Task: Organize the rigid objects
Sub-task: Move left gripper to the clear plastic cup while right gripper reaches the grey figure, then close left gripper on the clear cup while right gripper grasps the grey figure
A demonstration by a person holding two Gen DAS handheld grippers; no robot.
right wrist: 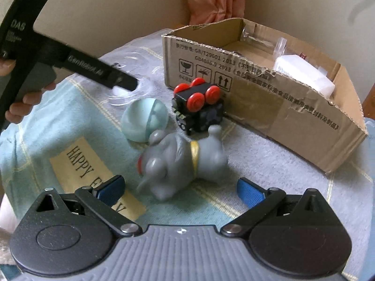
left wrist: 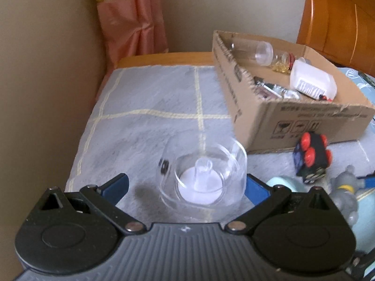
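on the desk beside the cardboard box (left wrist: 293,117), the left gripper (left wrist: 187,185) is sitting spread wide around the clear plastic cup (left wrist: 201,175), not squeezing yet. the right gripper (right wrist: 180,187) is also hanging released near the grey elephant toy (right wrist: 180,164). next i'm guessing they're needing to clamp and lift into the box.

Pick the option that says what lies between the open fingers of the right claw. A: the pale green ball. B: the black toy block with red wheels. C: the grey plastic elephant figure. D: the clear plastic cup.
C: in the right wrist view the grey plastic elephant figure lies on its side on the towel, just ahead of the wide-open right claw, with the other toys farther off.
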